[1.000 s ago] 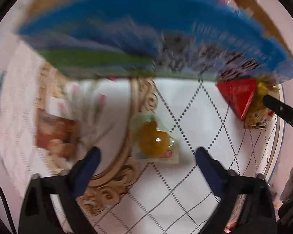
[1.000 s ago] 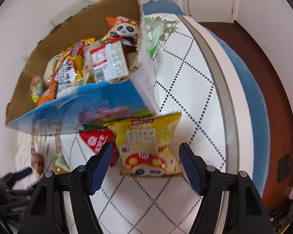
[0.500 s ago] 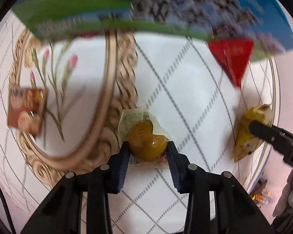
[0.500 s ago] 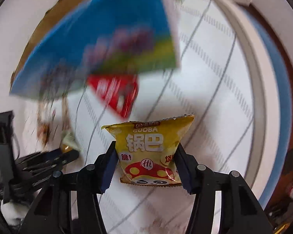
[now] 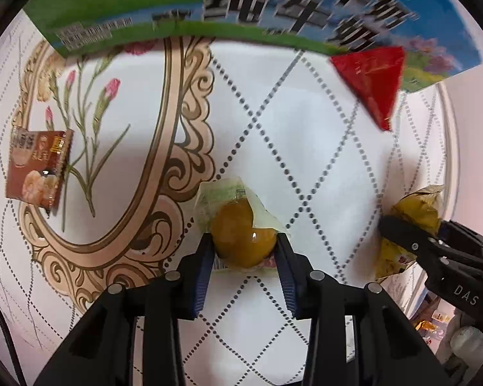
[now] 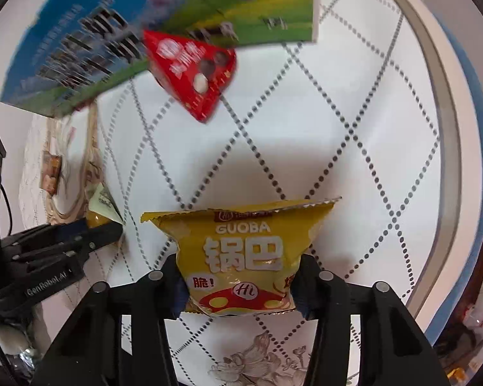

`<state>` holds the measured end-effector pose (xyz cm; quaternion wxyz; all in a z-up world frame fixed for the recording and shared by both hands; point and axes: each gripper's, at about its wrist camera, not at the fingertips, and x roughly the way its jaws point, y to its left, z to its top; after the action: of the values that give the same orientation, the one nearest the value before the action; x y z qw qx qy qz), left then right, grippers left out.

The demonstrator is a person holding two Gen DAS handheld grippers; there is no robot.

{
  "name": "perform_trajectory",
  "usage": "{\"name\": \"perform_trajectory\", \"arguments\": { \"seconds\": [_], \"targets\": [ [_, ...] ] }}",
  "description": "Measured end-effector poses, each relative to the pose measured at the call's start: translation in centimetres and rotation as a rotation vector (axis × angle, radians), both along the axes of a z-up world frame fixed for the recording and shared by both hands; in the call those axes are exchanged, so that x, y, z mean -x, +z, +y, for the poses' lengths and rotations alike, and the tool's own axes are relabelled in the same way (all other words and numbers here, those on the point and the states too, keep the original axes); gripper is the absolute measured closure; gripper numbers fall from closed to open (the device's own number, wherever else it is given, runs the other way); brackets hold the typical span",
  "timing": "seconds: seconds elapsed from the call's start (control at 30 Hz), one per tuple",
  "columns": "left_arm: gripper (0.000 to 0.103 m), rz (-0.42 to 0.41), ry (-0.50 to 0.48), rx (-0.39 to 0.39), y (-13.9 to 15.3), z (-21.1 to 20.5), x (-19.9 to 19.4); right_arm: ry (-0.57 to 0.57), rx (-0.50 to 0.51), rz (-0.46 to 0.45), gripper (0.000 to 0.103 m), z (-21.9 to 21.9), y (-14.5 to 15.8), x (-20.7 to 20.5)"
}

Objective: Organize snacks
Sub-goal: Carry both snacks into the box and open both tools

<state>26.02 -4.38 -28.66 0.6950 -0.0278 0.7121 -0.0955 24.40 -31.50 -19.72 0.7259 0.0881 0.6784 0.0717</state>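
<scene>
left gripper [image 5: 244, 251] is clamped on the wrapped orange snack [image 5: 240, 236]: both blue pads press its round sides, and the packet sits on the tablecloth [image 5: 306, 135] at the edge of the gold scroll print. a second ago these jaws stood wide with the snack lying loose between them; now they are closed on it. right gripper [image 6: 240, 286] has its jaws squeezing the lower half of the yellow guoba bag [image 6: 241, 251], the sides visibly pinched in; they have just been closing, from open around the bag to gripping it. the bag is still down on the cloth, near the right table edge.

so both grasps look made and neither item is lifted yet; likely next step is a lift toward the blue carton [image 6: 145, 25] at the far side, which an earlier frame showed open and holding other snacks.

still loose on the table: red triangular pack [image 6: 193, 67] leaning against the carton's near side, and brown square packet [image 5: 37, 167] far left on the flower print.

writing: bag reads "guoba", big white 锅巴, 脆!, and a "hi" logo. carton has large chinese lettering, too blurred to read. gripper bodies read "das" and "genrobot.ai".
</scene>
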Motion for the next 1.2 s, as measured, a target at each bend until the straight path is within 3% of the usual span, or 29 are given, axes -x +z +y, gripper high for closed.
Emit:
{"name": "perform_trajectory", "arguments": {
  "seconds": [0.2, 0.43, 0.57, 0.67, 0.8, 0.93, 1.13, 1.17, 1.2],
  "targets": [
    [0.068, -0.078, 0.006, 0.066, 5.1, -0.2, 0.5, -0.023, -0.096, -0.052, 0.053, 0.3, 3.5, -0.1],
    [0.068, -0.217, 0.002, 0.123, 13.3, 0.2, -2.1, -0.026, -0.195, -0.219, 0.053, 0.3, 12.3, -2.8],
    [0.068, -0.300, 0.001, 0.082, 17.0, 1.0, -5.9, -0.024, -0.172, -0.331, 0.053, -0.5, 17.3, -6.7],
    [0.068, -0.360, 0.024, 0.032, 17.7, 2.6, -9.2, -0.026, -0.125, -0.370, 0.053, -0.4, 18.8, -10.3],
    [0.068, -0.336, 0.062, -0.037, 16.9, 4.7, -13.3, -0.008, -0.059, -0.341, 0.053, -0.2, 18.3, -14.3],
    [0.068, -0.281, 0.073, -0.104, 15.0, 5.9, -16.0, 0.006, -0.006, -0.283, 0.053, 0.9, 15.6, -17.2],
    [0.067, -0.169, 0.065, -0.169, 11.0, 6.5, -18.1, 0.022, 0.029, -0.187, 0.052, 1.6, 11.7, -18.5],
    [0.067, -0.152, 0.073, -0.171, 10.6, 6.6, -18.1, 0.012, 0.028, -0.167, 0.049, 1.6, 11.1, -18.5],
    [0.058, -0.150, 0.075, -0.169, 10.4, 6.6, -18.1, 0.012, 0.030, -0.148, 0.029, 1.5, 10.7, -18.7]
  ]
}}
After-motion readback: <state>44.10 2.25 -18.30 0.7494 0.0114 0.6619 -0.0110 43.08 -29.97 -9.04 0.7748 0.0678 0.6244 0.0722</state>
